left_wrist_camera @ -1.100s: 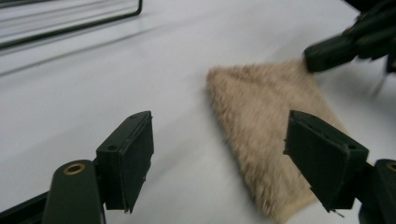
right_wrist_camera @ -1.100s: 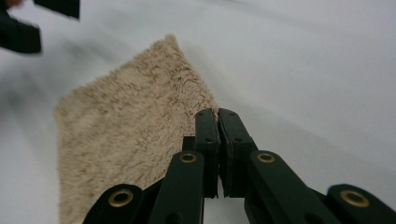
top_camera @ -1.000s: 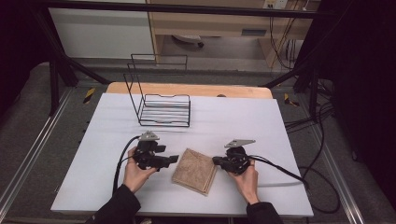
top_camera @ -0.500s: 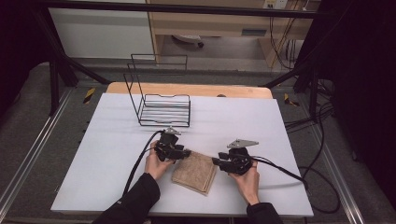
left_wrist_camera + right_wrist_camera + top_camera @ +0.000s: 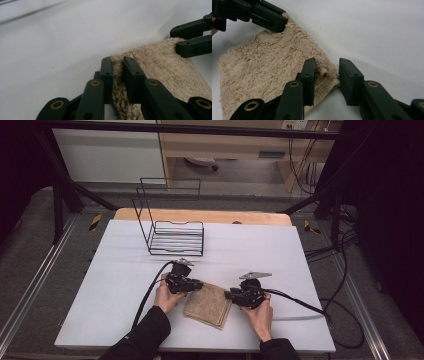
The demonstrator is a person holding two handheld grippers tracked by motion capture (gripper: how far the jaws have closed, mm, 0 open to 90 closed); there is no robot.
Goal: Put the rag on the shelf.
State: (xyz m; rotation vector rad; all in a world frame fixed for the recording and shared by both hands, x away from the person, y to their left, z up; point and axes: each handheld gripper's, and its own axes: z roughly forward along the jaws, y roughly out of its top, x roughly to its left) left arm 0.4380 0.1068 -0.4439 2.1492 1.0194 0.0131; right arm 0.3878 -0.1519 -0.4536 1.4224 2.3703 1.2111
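**Folded towel gripped at two corners**

Seen from above on the white table (image 5: 125,270): a folded beige towel (image 5: 207,305), lying flat near the front edge, between two hand-held grippers. Left gripper (image 5: 117,75) closed tight on the towel's near corner, pile squeezed between both jaws. Right gripper (image 5: 326,80) partly open, jaws straddling the opposite corner, not yet pinching. Farther back, well apart, a black wire rack (image 5: 172,232).

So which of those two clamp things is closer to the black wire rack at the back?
Left. The left gripper pinches the towel corner just in front of the wire rack; the right gripper sits farther off, at the towel's other side.
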